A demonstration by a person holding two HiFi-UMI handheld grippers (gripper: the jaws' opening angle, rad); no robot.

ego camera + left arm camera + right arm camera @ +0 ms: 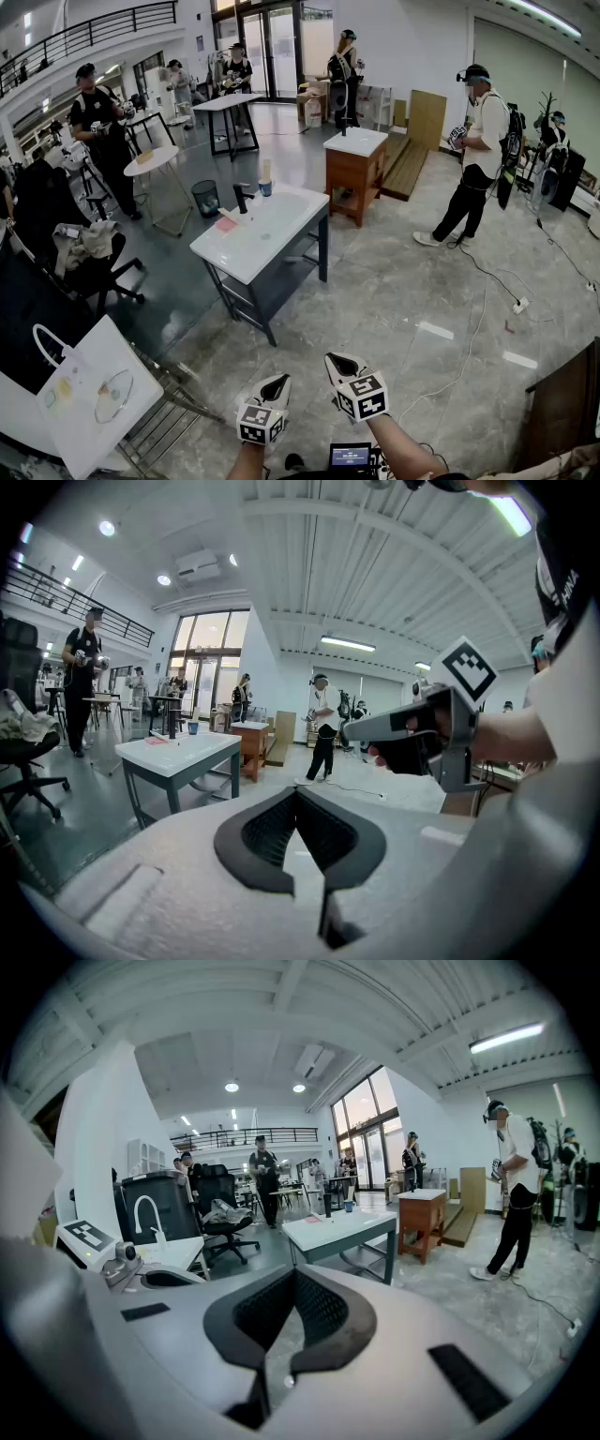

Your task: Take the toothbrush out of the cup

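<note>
- At the bottom centre of the head view, two bare forearms come up from the lower edge, each cut off by it. They hold the left gripper (pixel 277 385) and the right gripper (pixel 341 366) side by side, near each other but apart.
- Both grippers point up the frame and a little downward, over bare floor; the right one sits slightly higher in the frame.
- Left gripper view: its black jaws meet at the tips with nothing between them. The right gripper, held in a hand, crosses the right side of this view.
- Right gripper view: its jaws are likewise pressed together and hold nothing.
- One blue cup (pixel 265 188) stands at the far end of the white table (pixel 272 246) in mid-frame, well away from both grippers.
- One toothbrush (pixel 266 170) stands upright in the cup as a pale stick; it is too small to make out its head.
- One black tap (pixel 241 198) stands just left of the cup, and a pink item (pixel 227 224) near it is too small to identify.
- One wooden cabinet (pixel 354 165) with a white top stands beyond the table.
- At least six people stand around the hall; some are partly hidden by furniture.
</note>
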